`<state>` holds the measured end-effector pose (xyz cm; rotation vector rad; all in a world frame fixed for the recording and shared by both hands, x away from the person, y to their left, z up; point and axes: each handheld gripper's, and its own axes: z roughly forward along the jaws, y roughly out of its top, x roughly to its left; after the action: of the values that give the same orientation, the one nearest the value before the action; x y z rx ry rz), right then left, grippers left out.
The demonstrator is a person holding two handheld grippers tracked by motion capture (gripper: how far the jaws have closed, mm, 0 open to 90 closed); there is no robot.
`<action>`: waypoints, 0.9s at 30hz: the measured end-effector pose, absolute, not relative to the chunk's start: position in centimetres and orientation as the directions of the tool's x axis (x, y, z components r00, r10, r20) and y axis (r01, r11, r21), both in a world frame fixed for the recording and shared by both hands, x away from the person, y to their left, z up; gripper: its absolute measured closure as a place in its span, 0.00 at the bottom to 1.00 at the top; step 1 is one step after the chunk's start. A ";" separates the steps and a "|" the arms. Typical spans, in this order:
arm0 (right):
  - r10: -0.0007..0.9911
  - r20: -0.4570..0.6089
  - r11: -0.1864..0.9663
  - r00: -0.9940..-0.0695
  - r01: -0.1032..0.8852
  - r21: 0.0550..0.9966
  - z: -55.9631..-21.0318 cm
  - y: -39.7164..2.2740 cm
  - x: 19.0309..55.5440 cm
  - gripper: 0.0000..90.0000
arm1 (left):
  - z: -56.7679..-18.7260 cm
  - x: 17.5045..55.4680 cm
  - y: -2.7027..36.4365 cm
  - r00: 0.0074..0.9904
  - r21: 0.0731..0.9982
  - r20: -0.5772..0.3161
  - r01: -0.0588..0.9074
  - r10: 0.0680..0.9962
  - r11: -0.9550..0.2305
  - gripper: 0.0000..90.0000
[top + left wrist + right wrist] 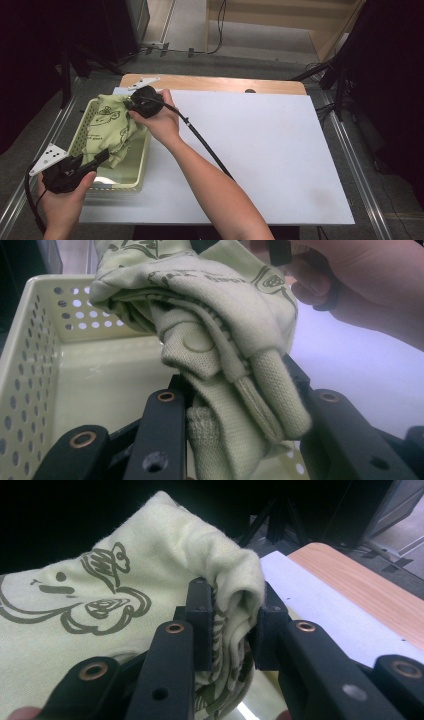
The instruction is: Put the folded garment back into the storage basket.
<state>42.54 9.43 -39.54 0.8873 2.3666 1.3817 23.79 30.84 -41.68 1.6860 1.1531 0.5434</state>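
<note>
A pale green garment point(112, 127) with dark cartoon prints hangs bunched over a cream perforated basket point(141, 162) at the table's left. My left gripper point(105, 156) is shut on the garment's near end, a thick wad of ribbed cuff and folds point(235, 405) between its jaws. My right gripper point(131, 105) is shut on the far end of the cloth, a rolled fold point(235, 610) pinched between its pads. In the left gripper view the basket's floor point(100, 385) lies bare below the cloth, and the other hand point(360, 275) shows at top right.
A white sheet point(260, 150) covers most of the wooden table point(210, 82). A black cable point(200, 140) trails from the right gripper across the forearm. Metal rails and dark stands flank the table on both sides.
</note>
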 end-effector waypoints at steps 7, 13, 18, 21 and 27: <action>0.633 0.165 0.342 -0.756 0.464 0.817 -41.4 10.8 44.0 0.60 | -42.6 25.2 31.7 0.365 0.817 -0.189 0.573 0.911 -0.060 0.26; 0.679 0.168 0.349 -0.714 0.516 0.782 -43.2 10.9 44.7 0.19 | -42.5 24.7 31.5 0.405 0.821 -0.150 0.560 0.902 -0.115 0.14; 0.679 0.164 0.336 -0.716 0.501 0.797 -42.8 10.0 44.1 0.04 | -42.5 24.3 31.6 0.418 0.843 -0.167 0.531 0.893 -0.091 0.07; 0.662 0.179 0.324 -0.727 0.494 0.807 -42.6 9.3 43.9 0.00 | -42.3 24.2 31.4 0.439 0.848 -0.176 0.522 0.881 -0.091 0.04; 0.663 0.163 0.320 -0.731 0.473 0.821 -42.2 7.7 43.0 0.00 | -41.5 24.4 30.7 0.463 0.861 -0.173 0.500 0.870 -0.095 0.01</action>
<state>43.04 7.72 -42.20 1.0402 2.3795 1.3714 24.38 30.71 -41.51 1.7477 1.1752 0.4800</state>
